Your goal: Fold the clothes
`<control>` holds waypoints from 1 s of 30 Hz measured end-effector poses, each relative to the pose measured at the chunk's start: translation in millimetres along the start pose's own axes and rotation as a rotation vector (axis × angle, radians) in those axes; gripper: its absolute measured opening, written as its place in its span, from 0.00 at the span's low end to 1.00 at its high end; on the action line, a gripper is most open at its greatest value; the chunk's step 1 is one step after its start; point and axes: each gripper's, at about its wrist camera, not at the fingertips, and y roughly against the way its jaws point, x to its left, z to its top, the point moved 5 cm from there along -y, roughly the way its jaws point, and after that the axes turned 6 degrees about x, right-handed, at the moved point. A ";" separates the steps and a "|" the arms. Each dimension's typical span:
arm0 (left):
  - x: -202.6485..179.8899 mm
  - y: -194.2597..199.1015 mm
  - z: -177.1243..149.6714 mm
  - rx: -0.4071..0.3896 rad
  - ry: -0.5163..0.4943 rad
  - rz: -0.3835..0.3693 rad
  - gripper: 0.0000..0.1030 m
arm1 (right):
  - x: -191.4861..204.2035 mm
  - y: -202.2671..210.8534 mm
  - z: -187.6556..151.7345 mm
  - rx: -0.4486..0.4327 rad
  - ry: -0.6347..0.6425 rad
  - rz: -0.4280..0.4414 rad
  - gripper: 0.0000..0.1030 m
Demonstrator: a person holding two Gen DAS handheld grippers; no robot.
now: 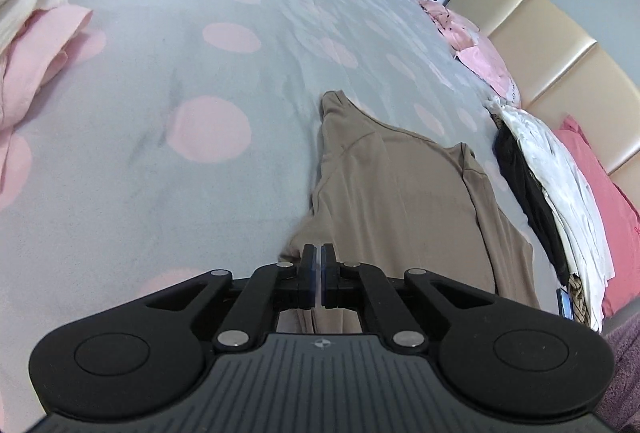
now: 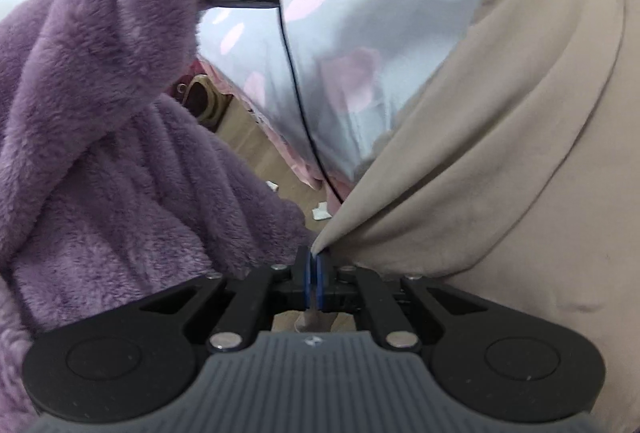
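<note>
Both tongs are closed on cloth: the left tongs (image 1: 319,253) pinch the near edge of the taupe, soft-knit long-sleeved top (image 1: 404,193), and the right tongs (image 2: 314,261) grip a pointed corner of the same garment (image 2: 500,153), with a sliver of fabric showing between the blue pads. The top lies partly spread on the grey bed cover with pink dots (image 1: 180,93), its far shoulder and neckline flat while its near part is lifted towards the bed's edge.

The largest risk, as I judge it, is the whole garment sliding off the bed, because both grips sit at the near hem and a pull would drag the flat part along. Next, the stack of black and white folded clothes (image 1: 552,201) beside the top could be disturbed if the sleeve sweeps that way. The person's fluffy purple sleeve (image 2: 100,113) and the thin black cable (image 2: 296,93) hang close to the right tongs and could snag the fabric. Smallest, the right tongs hold only a tip, so the corner could slip out under tension.
</note>
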 end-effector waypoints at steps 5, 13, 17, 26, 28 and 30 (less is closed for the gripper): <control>0.0 -8.3 -2.4 0.004 0.032 -0.016 0.13 | -2.3 -0.1 -1.3 0.013 -0.005 -0.006 0.03; -3.5 -15.6 4.7 -0.037 0.012 0.039 0.00 | 0.3 8.5 -3.5 0.003 -0.011 0.010 0.03; 4.0 -2.5 14.7 -0.084 0.015 0.063 0.00 | 4.4 9.4 -1.7 -0.004 -0.009 0.033 0.03; 20.0 -8.9 4.5 -0.046 0.040 0.117 0.00 | 5.0 -9.8 -8.5 0.057 -0.013 -0.009 0.35; 20.1 2.2 -2.7 -0.048 0.032 0.122 0.01 | 4.5 -6.6 -12.1 0.055 -0.018 -0.013 0.36; 20.1 13.4 -10.0 -0.051 0.024 0.127 0.09 | 2.5 -1.1 -16.2 0.051 -0.024 -0.027 0.36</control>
